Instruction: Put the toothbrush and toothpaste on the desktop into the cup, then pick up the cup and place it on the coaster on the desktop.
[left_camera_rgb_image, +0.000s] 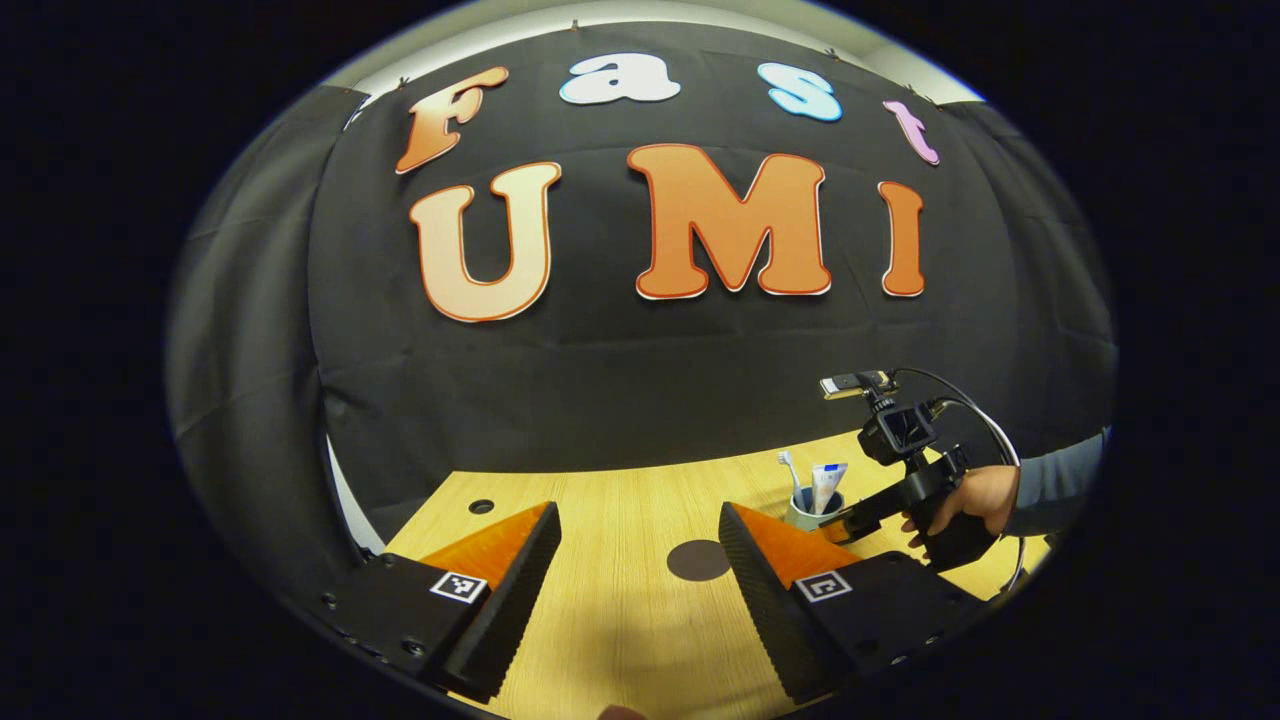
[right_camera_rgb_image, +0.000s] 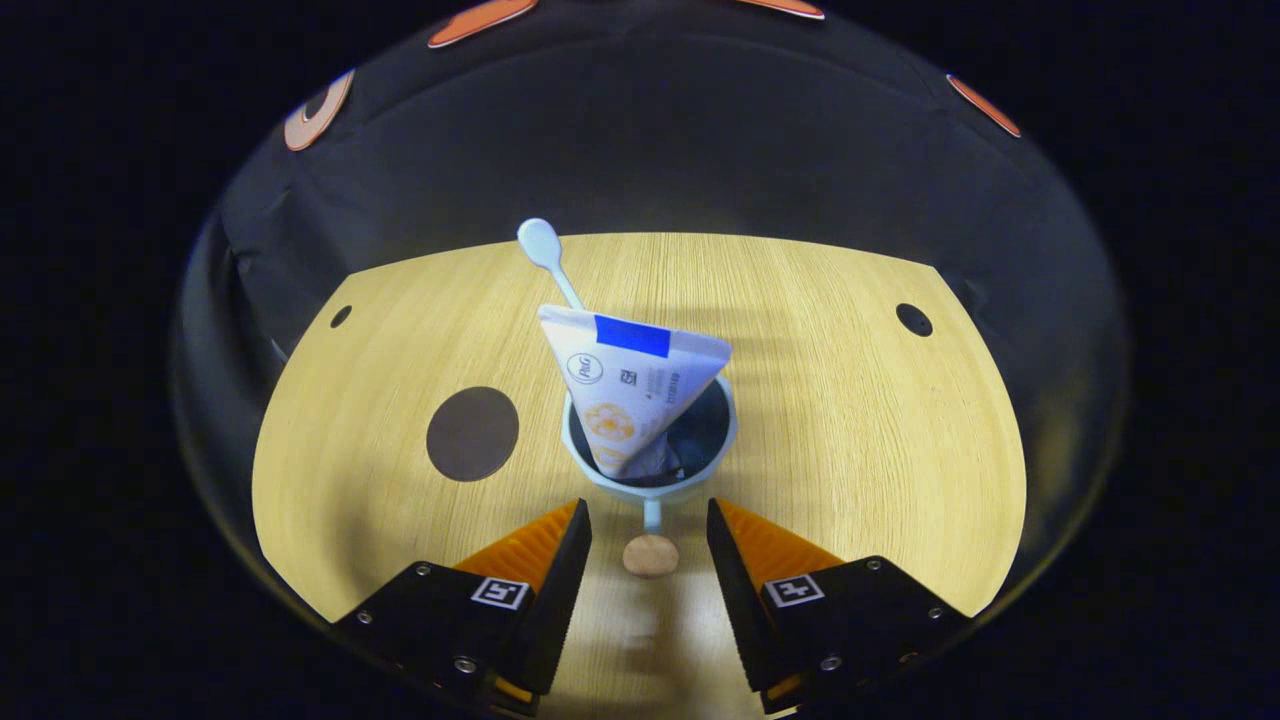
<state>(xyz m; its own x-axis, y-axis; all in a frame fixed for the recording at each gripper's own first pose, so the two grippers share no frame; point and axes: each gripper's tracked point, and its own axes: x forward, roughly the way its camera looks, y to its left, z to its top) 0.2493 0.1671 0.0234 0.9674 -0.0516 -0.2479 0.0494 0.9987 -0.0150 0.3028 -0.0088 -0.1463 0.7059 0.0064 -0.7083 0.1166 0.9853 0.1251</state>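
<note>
A pale cup (right_camera_rgb_image: 632, 490) stands upright on the wooden desktop (right_camera_rgb_image: 850, 430), holding a white toothpaste tube (right_camera_rgb_image: 632, 385) and a white toothbrush (right_camera_rgb_image: 545, 250) that leans out behind it. The cup's handle, ending in a round wooden knob (right_camera_rgb_image: 650, 555), points between the fingers of my right gripper (right_camera_rgb_image: 648, 515), which is open and not touching it. The dark round coaster (right_camera_rgb_image: 472, 433) lies bare to the cup's left. In the left gripper view, my left gripper (left_camera_rgb_image: 637, 515) hovers open above the desk, with the coaster (left_camera_rgb_image: 698, 560) just ahead and the cup (left_camera_rgb_image: 805, 515) to its right.
A hand (left_camera_rgb_image: 965, 500) in a grey sleeve holds the right gripper (left_camera_rgb_image: 850, 520) against the cup. Small round holes (right_camera_rgb_image: 913, 319) sit near the desk's far corners. The black cloth wall stands behind the desk's far edge.
</note>
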